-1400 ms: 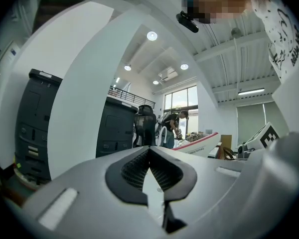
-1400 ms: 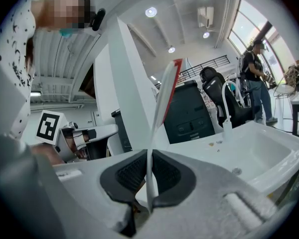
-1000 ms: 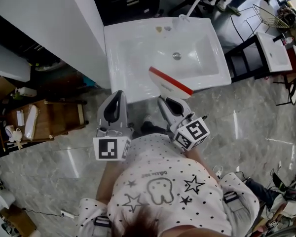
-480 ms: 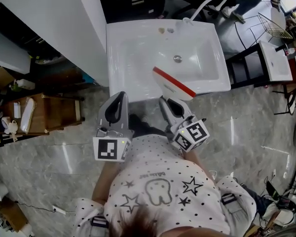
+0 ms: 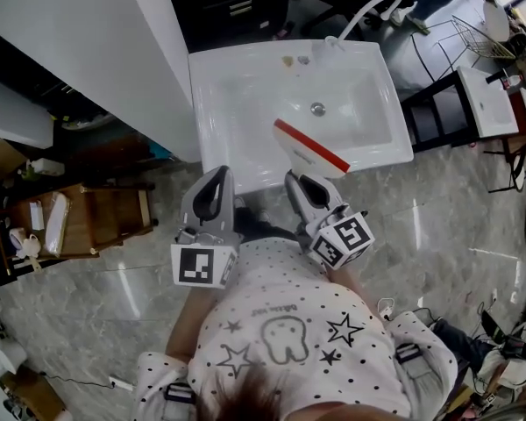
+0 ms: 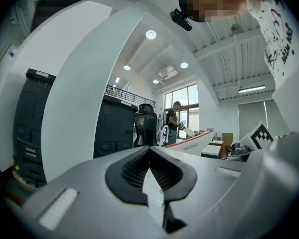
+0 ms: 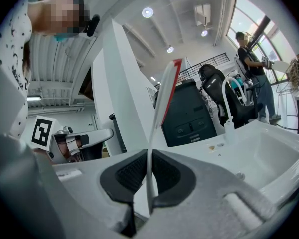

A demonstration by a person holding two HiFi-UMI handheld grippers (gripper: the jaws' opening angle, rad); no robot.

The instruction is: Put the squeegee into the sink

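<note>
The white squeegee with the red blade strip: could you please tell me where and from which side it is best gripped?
Take the white squeegee by its thin flat tail, opposite the red strip, coming from the near edge of the white ceramic sink. The slim panel lets the jaws clamp both flat faces, as the right gripper does now, with the blade end free.

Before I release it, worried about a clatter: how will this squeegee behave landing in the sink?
Probably stiff: the squeegee juts straight from the right gripper without sagging. Thin, flat, so likely light; may slide on the glossy sink.
</note>
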